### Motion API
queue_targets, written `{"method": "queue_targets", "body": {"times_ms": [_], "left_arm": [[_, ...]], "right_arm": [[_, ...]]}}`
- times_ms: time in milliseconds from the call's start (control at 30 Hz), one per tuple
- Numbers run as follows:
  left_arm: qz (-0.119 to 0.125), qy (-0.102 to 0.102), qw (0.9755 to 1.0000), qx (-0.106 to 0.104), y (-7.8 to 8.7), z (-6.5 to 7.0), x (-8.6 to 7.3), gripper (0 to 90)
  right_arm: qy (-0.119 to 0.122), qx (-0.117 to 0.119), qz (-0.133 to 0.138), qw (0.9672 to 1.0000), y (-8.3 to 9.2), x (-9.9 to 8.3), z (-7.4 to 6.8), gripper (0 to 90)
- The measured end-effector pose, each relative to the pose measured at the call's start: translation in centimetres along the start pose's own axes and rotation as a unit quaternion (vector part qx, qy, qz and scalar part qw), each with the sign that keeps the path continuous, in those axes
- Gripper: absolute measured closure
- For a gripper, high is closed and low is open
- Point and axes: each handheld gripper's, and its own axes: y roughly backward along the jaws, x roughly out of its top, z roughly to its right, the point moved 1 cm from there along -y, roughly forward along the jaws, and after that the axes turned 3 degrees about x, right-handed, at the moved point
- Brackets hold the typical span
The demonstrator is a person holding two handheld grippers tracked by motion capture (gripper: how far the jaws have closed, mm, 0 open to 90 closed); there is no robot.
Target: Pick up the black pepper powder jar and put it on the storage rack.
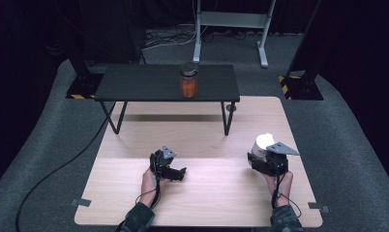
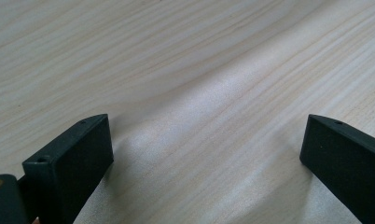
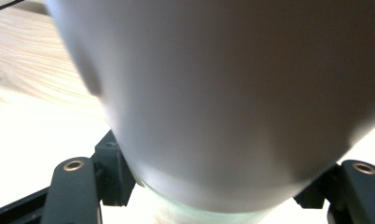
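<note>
up close, right claw (image 3: 213, 186) pinches white cup (image 3: 232, 93).

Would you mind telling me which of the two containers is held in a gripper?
The white container, clamped in the right gripper near the table's right edge. The orange-filled jar stands alone on the black shelf.

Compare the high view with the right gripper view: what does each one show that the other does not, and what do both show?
High view alone: a jar with orange contents on a black shelf, and the left gripper, open, low over the table.
Right gripper view alone: the black pads pressing the lower sides of the white cup.
Both: the white cup in the right gripper and the wooden table.
</note>
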Motion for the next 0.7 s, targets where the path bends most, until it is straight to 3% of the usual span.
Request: {"method": "queue_targets", "body": {"times_ms": [700], "left_arm": [[0.0,0.0,1.0,-0.001,0.0,0.0,0.0,2.1]], "right_arm": [[0.023,0.008,0.006,0.9997,0.2,3.0,-0.4,29.7]]}}
